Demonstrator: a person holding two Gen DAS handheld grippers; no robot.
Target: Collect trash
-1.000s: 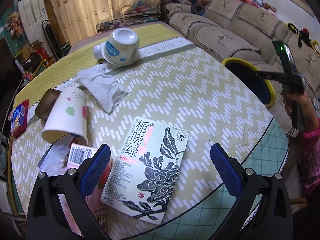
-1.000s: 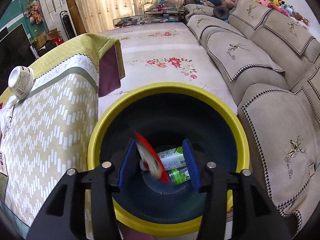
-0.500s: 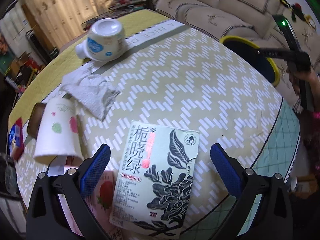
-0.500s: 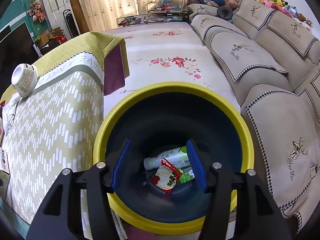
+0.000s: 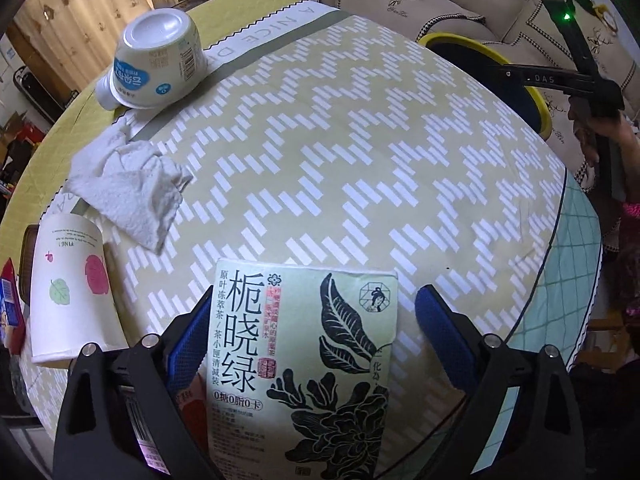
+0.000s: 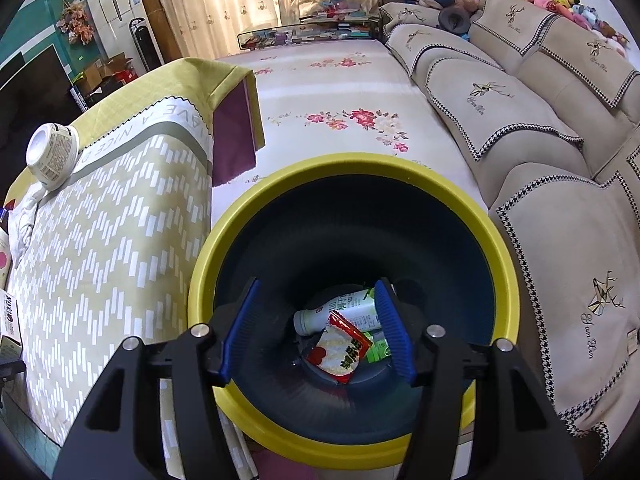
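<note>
A pale green tea box [image 5: 304, 360] with a black flower print lies flat at the near edge of the round table [image 5: 360, 160]. My left gripper [image 5: 316, 340] points down over it, its jaws closing. The box is between the blue pads; the right pad [image 5: 440, 340] stands clear of it. My right gripper [image 6: 316, 328] hangs open and empty over the yellow-rimmed bin [image 6: 344, 162]. A red and white snack packet [image 6: 340, 348] and a white bottle [image 6: 340, 312] lie at the bin's bottom.
On the table lie a tipped white tub [image 5: 154, 64], a crumpled tissue [image 5: 132, 188], a paper cup [image 5: 70, 288] on its side and a pink carton [image 5: 192, 408] under my left finger. A beige sofa [image 6: 520, 120] stands right of the bin.
The left gripper has come down and forward until its jaws straddle the tea box. The right jaws widened and the red packet fell from them to the bin's bottom.
</note>
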